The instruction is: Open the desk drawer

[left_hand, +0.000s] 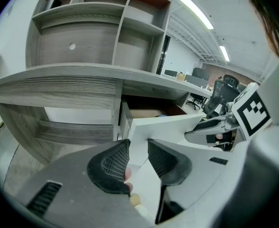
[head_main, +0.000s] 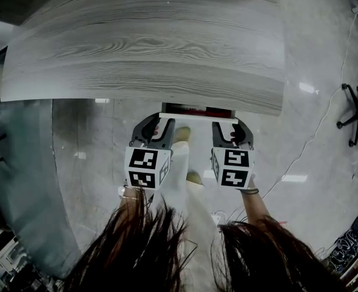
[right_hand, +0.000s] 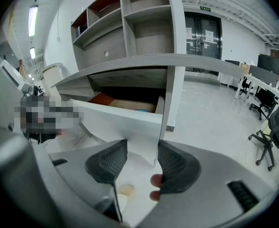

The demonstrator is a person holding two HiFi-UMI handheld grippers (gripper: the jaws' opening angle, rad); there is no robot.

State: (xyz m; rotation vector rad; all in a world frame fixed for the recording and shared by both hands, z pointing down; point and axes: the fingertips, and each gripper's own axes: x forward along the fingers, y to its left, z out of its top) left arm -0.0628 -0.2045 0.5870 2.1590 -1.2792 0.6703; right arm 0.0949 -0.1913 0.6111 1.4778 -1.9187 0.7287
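Two grippers placed at the drawer (head_main: 197, 117) front.
Drawer is seen partly out under the desk (head_main: 142, 47); jaws of left gripper (head_main: 157, 126) and right gripper (head_main: 232, 128) are spread apart, front panel's edge between them.

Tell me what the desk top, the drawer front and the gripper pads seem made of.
Desk top: grey wood-grain streaks, matte; likely laminate or veneer over board, not certain.
Drawer front: plain white, smooth, no grain; probably painted or laminated board.
Left gripper pads: black, matte, fine ribbed mesh texture; looks like rubber or soft plastic.
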